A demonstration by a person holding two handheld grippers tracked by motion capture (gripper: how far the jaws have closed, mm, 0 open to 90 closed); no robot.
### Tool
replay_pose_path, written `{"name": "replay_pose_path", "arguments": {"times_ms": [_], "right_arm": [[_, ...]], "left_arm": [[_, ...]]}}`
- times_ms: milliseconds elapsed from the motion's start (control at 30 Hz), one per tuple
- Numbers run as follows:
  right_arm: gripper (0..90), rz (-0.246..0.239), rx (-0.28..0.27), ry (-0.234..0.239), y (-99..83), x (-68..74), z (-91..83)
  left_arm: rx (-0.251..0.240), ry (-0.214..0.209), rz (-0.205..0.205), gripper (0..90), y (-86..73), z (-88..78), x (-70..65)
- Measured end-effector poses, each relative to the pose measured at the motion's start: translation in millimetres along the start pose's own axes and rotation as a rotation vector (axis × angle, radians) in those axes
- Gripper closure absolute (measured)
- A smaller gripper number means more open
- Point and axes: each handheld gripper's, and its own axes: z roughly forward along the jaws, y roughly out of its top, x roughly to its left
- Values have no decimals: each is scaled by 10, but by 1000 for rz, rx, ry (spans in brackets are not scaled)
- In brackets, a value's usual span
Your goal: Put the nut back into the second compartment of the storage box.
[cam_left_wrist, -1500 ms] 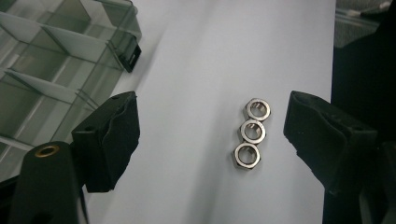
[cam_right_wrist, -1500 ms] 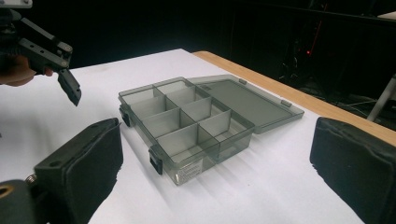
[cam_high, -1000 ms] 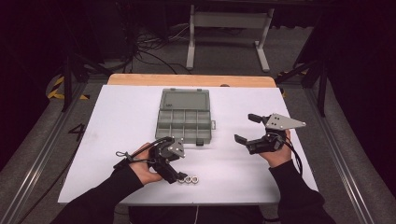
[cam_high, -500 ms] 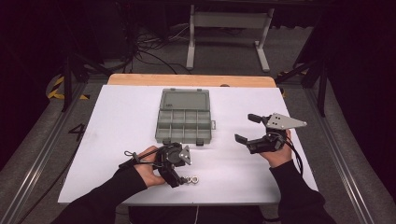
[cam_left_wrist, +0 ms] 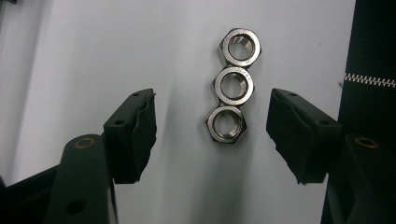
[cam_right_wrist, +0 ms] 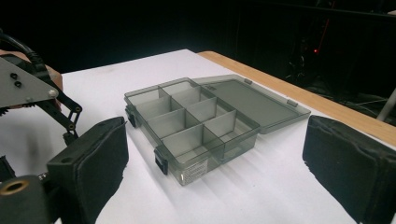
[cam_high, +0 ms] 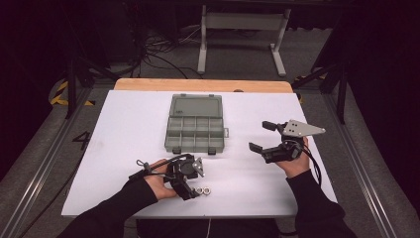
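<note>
Left side first: the left claw hangs low over the near edge of the white-topped bench, held in the person's left hand. Seen in the left gripper view, its jaws have just been closing yet stand well apart, black pads on either side of a row of three shiny steel hex nuts lying flat and touching corner to corner. The nearest nut sits between the pads, nearer the right-hand one, with bare bench on both sides; nothing is gripped yet. In the high view the nuts lie just beside the claw tip. Centre: a smoke-grey translucent plastic organiser box rests on the bench, lid thrown back flat toward the far side, its divided compartments showing empty in the right gripper view. Right side: the right claw hovers above the bench, well apart from the box, jaws wide and holding nothing, pointed toward the box. Judgement on progress: the work looks barely begun. The box is open and ready, no nut has gone into a compartment, and all three remain to be picked up and dropped in, starting with a first pinch.
</note>
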Motion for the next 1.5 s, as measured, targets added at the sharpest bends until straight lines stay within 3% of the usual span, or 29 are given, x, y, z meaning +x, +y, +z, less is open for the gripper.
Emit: {"name": "replay_pose_path", "arguments": {"times_ms": [233,367,433,467,600,800,1133,1433,1500], "right_arm": [[75,11,11,10,-13,-18,21],[76,15,8,19,-13,-22,20],[76,20,8,23,-15,-26,19],[76,21,9,24,-16,-27,19],[79,23,7,27,-17,-29,20],[80,24,8,29,-16,-30,20],[81,24,15,33,-22,-29,29],[81,30,32,36,-37,-28,39],[81,30,35,34,-40,-30,36]], "left_arm": [[13,-1,-8,435,-15,54,-2],[37,19,21,535,-10,81,-46],[38,7,35,590,-10,71,-44],[38,7,35,646,-10,71,-44],[38,6,26,698,-21,63,-38],[29,8,12,700,-20,37,-44],[-2,7,-3,700,15,-213,29],[-11,37,-6,700,55,-422,202],[-19,44,-22,700,57,-472,265]]}}
